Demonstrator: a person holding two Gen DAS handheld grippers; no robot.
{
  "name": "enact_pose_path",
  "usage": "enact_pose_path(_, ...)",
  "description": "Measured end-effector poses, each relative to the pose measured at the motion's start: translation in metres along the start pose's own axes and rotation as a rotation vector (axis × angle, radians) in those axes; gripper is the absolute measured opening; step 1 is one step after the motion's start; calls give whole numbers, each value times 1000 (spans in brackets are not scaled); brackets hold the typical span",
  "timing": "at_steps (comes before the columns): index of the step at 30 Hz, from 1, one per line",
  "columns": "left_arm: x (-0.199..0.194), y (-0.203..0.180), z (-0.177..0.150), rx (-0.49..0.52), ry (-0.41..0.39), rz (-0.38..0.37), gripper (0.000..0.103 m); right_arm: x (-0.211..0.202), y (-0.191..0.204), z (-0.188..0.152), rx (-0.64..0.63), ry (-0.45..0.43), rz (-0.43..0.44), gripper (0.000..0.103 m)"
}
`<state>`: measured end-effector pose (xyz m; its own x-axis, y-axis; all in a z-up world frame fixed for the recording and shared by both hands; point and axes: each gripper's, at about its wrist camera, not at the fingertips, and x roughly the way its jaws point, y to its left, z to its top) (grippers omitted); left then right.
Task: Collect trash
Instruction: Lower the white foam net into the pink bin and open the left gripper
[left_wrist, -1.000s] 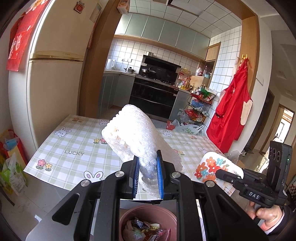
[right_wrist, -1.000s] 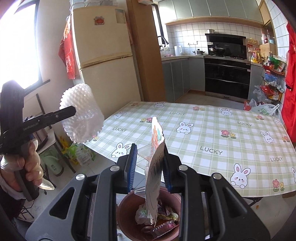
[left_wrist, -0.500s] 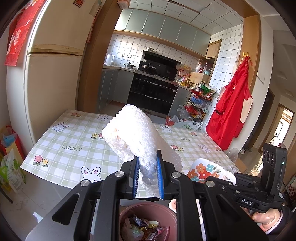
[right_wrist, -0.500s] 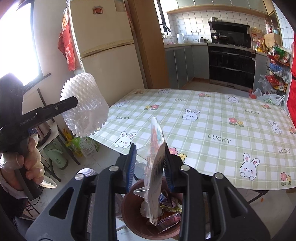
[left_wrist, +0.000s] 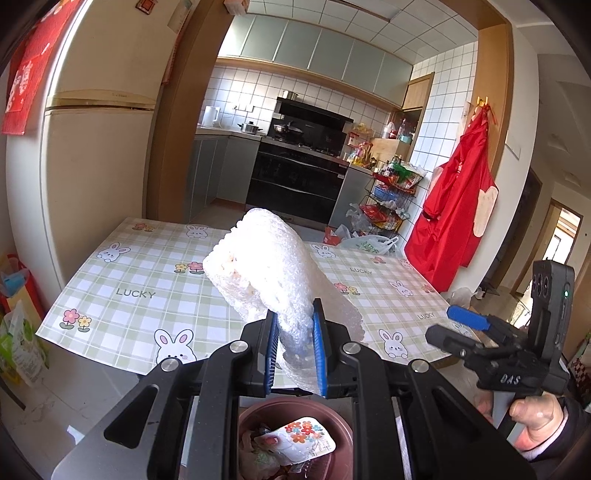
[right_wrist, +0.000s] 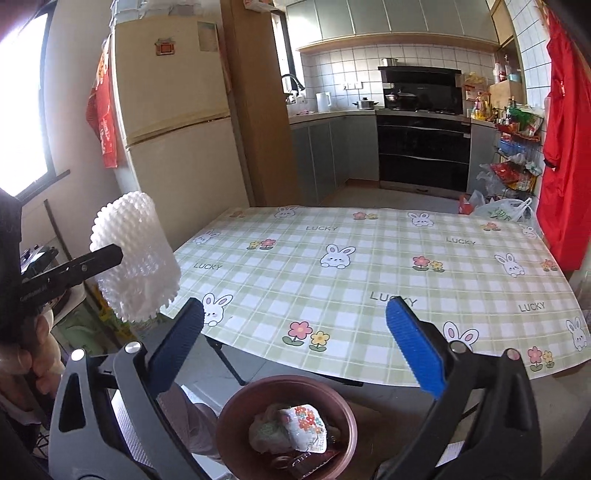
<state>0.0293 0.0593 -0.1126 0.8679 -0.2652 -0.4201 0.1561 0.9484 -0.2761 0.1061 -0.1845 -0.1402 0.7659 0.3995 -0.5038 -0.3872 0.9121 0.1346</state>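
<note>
**Trash, kitchen table: one item binned, one in hand**

Flowered wrapper (right_wrist: 308, 428): now lying flat on top of the rubbish inside the brown bin (right_wrist: 229, 417), printed side up. Half a second ago it hung upright, pinched in the right gripper (right_wrist: 295, 339) over that bin; it has since been let go and has dropped in. Status: collected.

Right gripper: blue pads spread wide, nothing between them, poised above the bin's mouth. In the left wrist view it shows off to the right, empty.

Foam fruit net (left_wrist: 266, 280): white, tubular, soft mesh. Clamped at its lower end by the left gripper (left_wrist: 294, 350), pads squeezed close on the crushed foam, the rest standing up and leaning left. It hangs in the air at the near table edge, above the bin (left_wrist: 255, 417). Position little changed from a second ago. Status: held, not yet binned.

Table (right_wrist: 369, 266): checked rabbit-print cloth; no loose litter seen on it in either view.

Judgement: one release is done, so the task is close to its end for the items visible. The net is the remaining piece; it looks roughly above the opening already. Being light and springy, it may cling to the pads or bounce off the heaped contents.
</note>
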Motion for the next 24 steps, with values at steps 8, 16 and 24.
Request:
enact_pose_path(8,12,-18,-13,34,60,-39,17,-15,-18,9,0,-45,-103,97)
enact_pose_path(16,20,-29,-25,53,108,-47,17,-19,-30,6,13,-55,-128,97)
enact_pose_path(24,34,-36,-39,74,186,-76,20,-18,-34,1,29,-48,-134,97)
